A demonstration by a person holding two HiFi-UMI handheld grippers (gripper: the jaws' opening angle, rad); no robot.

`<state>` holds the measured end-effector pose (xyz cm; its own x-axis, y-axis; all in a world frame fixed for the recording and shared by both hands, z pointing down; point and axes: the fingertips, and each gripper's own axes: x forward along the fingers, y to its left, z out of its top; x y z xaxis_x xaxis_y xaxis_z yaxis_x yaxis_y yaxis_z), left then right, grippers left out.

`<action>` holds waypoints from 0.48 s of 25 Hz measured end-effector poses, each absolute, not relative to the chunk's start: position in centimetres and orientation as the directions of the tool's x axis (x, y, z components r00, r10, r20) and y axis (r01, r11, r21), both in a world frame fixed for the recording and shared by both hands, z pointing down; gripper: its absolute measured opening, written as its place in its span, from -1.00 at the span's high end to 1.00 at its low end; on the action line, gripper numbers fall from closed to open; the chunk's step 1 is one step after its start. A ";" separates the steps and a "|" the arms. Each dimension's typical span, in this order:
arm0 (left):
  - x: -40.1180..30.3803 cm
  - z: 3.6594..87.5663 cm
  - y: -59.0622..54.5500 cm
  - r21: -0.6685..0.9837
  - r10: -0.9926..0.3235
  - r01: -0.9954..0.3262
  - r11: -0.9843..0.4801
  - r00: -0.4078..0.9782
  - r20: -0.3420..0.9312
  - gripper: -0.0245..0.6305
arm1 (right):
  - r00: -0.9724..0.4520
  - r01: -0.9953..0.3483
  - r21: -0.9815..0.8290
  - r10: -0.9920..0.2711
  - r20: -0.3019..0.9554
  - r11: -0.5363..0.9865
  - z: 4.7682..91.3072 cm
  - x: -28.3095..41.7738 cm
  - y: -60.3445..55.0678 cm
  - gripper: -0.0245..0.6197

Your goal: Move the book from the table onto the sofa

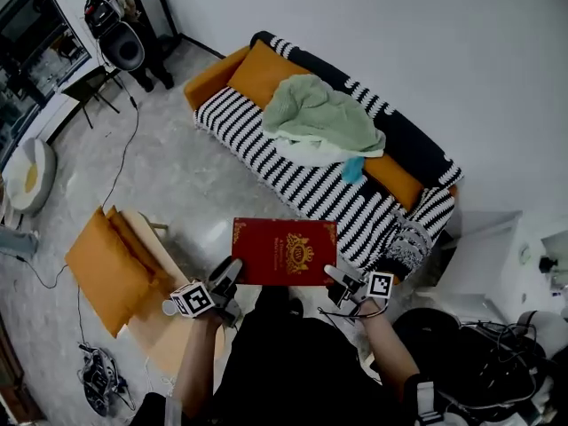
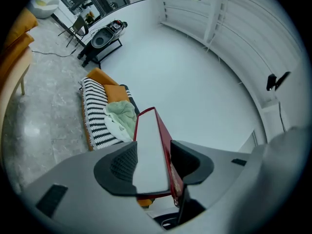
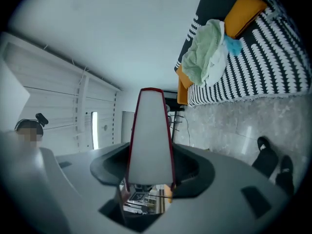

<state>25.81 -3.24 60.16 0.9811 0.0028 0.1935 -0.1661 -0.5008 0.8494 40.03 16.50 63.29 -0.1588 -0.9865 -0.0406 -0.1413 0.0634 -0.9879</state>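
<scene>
Dark clothing and two forearms fill the bottom of the head view; one left gripper [image 1: 232,272] and one right gripper [image 1: 335,276], each with a marker cube, clamp the opposite short edges of one red hardcover book [image 1: 284,251] with a gold ornament on its flat, rectangular cover; it is held level at lower centre, over the glossy grey stone floor [image 1: 191,180], just short of the sofa seat. One long sofa with black-and-white striped fabric [image 1: 302,180] runs diagonally across the upper middle; two smooth orange cushions [image 1: 262,74] lie on it, one at each end; one crumpled pale green cloth [image 1: 319,118] is heaped between them. At lower left stands one light wooden chair [image 1: 169,327] with two more orange pads.

Left gripper view: two dark textured pads [image 2: 119,165] press on the book [image 2: 153,150], seen edge-on as a pale page block inside a red cover; the striped sofa and green cloth lie at centre left, beyond it.

Right gripper view: both jaws are likewise clenched on the book's pale edge [image 3: 150,135]; the sofa [image 3: 253,67] fills the upper right; two dark shoes [image 3: 273,160] stand on the floor at lower right.
</scene>
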 end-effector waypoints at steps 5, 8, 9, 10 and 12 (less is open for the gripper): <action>29.7 61.6 -4.9 0.861 0.056 -0.137 -0.489 0.981 0.188 0.30 | -0.101 -0.118 -0.993 -0.995 -0.002 0.014 64.8 42.7 15.9 0.14; 32.9 62.1 -6.9 0.867 0.086 -0.127 -0.482 0.978 0.191 0.29 | -0.070 -0.094 -0.995 -0.997 0.027 -0.020 65.1 45.3 14.3 0.14; 33.9 62.2 -7.7 0.868 0.095 -0.121 -0.481 0.978 0.188 0.29 | -0.064 -0.091 -0.995 -0.997 0.034 -0.028 65.2 46.2 13.7 0.14; 35.0 62.3 -8.6 0.869 0.104 -0.114 -0.481 0.977 0.186 0.29 | -0.058 -0.092 -0.995 -0.998 0.039 -0.033 65.2 47.2 12.9 0.14; 36.9 62.0 -10.4 0.867 0.122 -0.103 -0.488 0.975 0.184 0.29 | -0.049 -0.096 -0.995 -0.998 0.043 -0.039 65.1 49.0 11.2 0.14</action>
